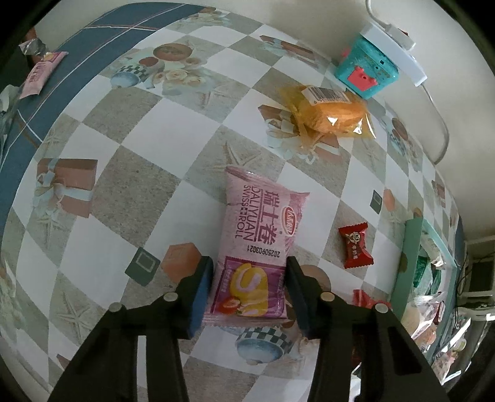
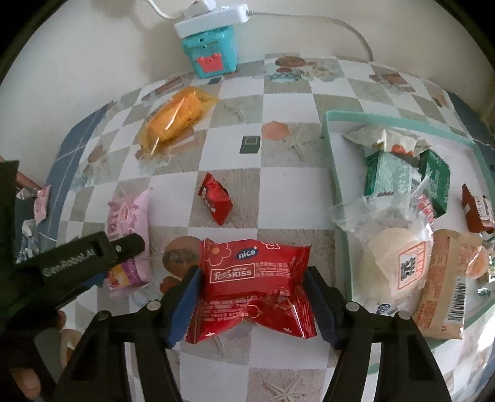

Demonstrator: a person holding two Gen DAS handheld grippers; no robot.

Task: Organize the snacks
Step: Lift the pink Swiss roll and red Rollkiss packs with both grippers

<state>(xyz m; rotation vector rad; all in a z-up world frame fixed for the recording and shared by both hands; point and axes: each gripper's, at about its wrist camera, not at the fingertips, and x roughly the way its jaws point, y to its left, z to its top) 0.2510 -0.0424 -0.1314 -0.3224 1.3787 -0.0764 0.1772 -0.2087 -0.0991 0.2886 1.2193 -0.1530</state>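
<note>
Pink wrapper fills the middle of the left wrist view: a Swiss roll pack (image 1: 256, 244) lies flat on the tablecloth (image 1: 123, 198), its near end between the fingers of the left gripper (image 1: 249, 293). The blue pads stand at either side of the pack; whether they press it yet cannot be told. Past it lie a small red candy (image 1: 355, 245) and an orange snack bag (image 1: 331, 113), both loose on the cloth. At the right edge is the green tray (image 1: 408, 263), already holding several packets. A second pink pack (image 1: 38, 74) sits far off at the upper left, on the cloth's blue border.

From the right wrist view, the right gripper (image 2: 252, 298) has its pads against both sides of a red pack (image 2: 252, 278), whose wrapper puckers between them, so it looks grasped. The tray (image 2: 329, 145) lies just to the right, part filled with green, white, tan and brown packets.

Judged from this, the job is perhaps halfway: about five snacks remain outside the tray.

The cloth is a glossy check of white and grey squares printed with cups, shells and starfish. A teal toy box (image 2: 212, 54) stands at the far edge against a plain cream wall, under a white power strip (image 2: 210, 21) with its cable.
</note>
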